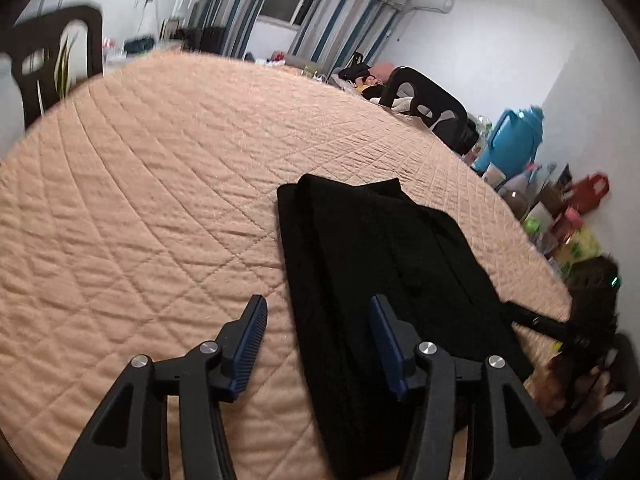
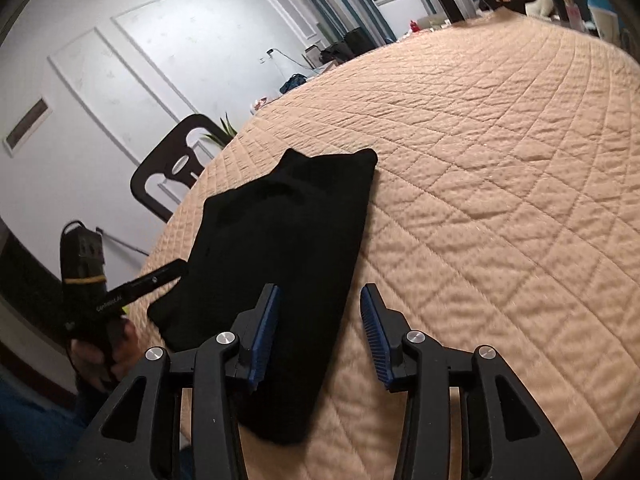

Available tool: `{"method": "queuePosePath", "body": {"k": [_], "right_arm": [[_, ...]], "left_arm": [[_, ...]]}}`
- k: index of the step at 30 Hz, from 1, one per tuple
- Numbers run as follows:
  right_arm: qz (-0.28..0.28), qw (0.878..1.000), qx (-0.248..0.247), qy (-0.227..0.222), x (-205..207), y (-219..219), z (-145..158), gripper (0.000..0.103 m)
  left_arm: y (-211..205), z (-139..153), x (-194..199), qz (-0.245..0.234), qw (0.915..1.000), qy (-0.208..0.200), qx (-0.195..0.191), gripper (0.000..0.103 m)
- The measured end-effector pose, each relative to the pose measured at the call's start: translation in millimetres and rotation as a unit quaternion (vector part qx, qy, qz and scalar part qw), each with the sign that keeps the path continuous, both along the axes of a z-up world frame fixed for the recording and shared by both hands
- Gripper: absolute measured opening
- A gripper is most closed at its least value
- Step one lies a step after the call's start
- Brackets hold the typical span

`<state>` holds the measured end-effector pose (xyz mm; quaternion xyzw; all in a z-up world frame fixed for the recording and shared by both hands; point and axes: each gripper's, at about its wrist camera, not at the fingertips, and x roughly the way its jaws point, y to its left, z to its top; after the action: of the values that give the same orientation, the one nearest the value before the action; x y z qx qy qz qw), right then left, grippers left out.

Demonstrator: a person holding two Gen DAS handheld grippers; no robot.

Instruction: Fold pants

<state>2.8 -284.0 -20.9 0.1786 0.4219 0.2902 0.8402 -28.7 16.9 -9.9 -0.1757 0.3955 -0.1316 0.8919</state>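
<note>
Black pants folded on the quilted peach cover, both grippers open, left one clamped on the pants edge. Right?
Not quite. The left gripper is not clamped: its jaws stand open, with nothing pinched, as the left wrist view shows. The rest holds: black pants folded on the quilted cover, right gripper open.

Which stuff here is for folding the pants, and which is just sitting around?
For the job: pants, left gripper, right gripper, quilt underneath.

Just sitting around: chairs, blue jug, clutter by the wall, plant.
</note>
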Motion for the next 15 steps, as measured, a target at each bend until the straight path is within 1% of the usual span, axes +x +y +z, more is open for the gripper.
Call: {"method": "queuePosePath", "body": {"k": [1, 4, 9, 12, 15], "right_arm": [[0.001, 1.000, 0.003, 0.005, 3.5, 0.9, -1.0, 0.043], [0.001, 1.000, 0.014, 0.012, 11.9, 2.4, 0.1, 0.043], [-0.003, 0.999, 0.025, 0.029, 25.6, 6.8, -0.3, 0.043], [-0.006, 0.999, 0.028, 0.029, 29.3, 7.6, 0.5, 0.043], [-0.011, 0.999, 0.037, 0.031, 31.7, 7.2, -0.8, 0.043]], "left_arm": [[1.5, -1.3, 3.2, 0.003, 0.9999, 0.001, -0.012, 0.057], [0.4, -0.8, 10.8, 0.004, 0.9999, 0.001, -0.016, 0.057], [-2.0, -2.3, 22.4, 0.005, 0.9992, 0.007, -0.040, 0.059], [-1.9, -3.4, 27.1, 0.007, 0.9985, 0.009, -0.054, 0.059], [-4.5, -4.0, 32.0, 0.005, 0.9983, 0.010, -0.058, 0.059]]}}
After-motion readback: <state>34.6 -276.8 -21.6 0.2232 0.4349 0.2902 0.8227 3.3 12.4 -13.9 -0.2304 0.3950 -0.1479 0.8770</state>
